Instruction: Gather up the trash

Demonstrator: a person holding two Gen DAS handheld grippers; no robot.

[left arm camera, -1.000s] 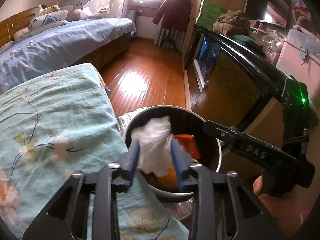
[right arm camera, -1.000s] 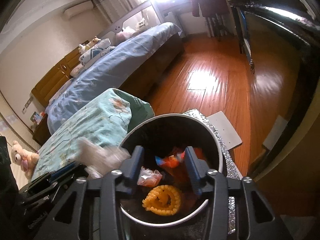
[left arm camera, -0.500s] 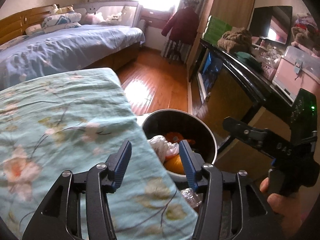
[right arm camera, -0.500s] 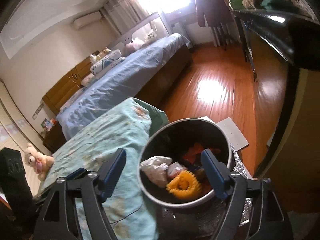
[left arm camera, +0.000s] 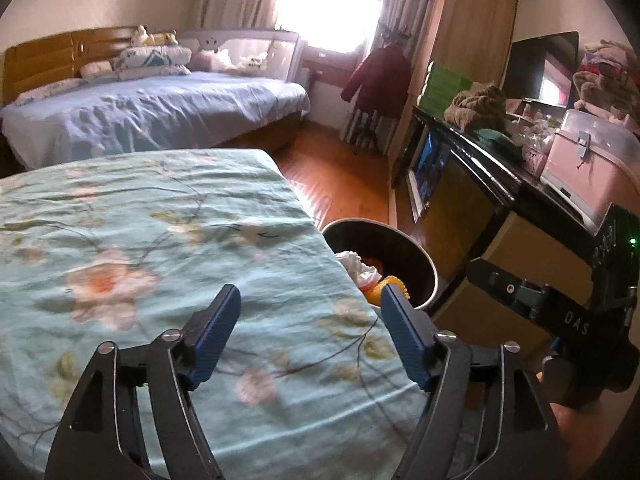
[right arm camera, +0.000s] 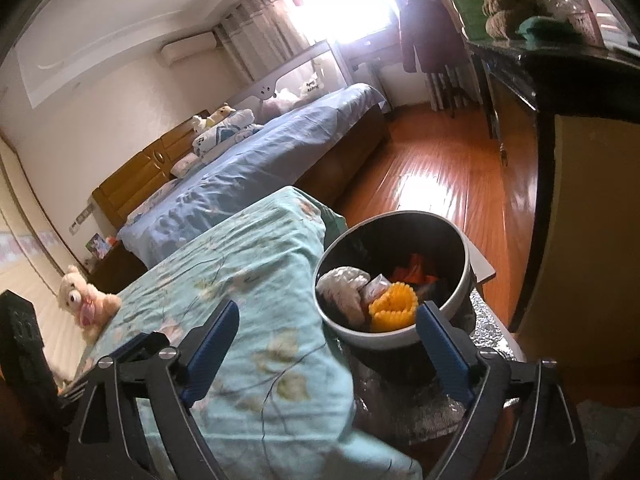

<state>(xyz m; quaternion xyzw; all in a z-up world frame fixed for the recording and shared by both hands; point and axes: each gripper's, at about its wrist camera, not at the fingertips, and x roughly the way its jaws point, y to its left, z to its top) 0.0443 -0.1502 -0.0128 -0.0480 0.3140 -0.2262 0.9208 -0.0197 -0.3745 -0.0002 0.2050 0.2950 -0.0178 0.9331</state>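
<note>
1. The bin (right arm camera: 460, 264) is the landmark: a round, dark-walled bucket on the floor, just beside the corner of the floral cover (right arm camera: 248, 264).
2. All the trash that shows lies inside the bin: a crumpled white wad (right arm camera: 344, 288) against the wall nearest the cover, a small packet (right arm camera: 374, 286) touching it, a yellow ridged piece (right arm camera: 394, 308) at the bin's near wall, and orange wrappers (right arm camera: 416, 272) deeper in, toward its far wall.
3. The left gripper (left arm camera: 310, 334) hangs over the cover, beside the bin; its jaws have just been opening and stand apart with nothing between them.
4. The right gripper (right arm camera: 328, 344) hovers at the bin's near rim; its jaws have just been opening too, spread wide and empty.
5. Handling, as a judgement: the white wad looks light and soft, so it would crush rather than slip; a pinch across its bulk would do.
6. The wrappers look thin and slick; take them at a crumpled fold, not a flat face.
7. The yellow piece seems stiffer and ridged, giving the pads purchase across its width.
8. No loose trash shows on the cover.
</note>
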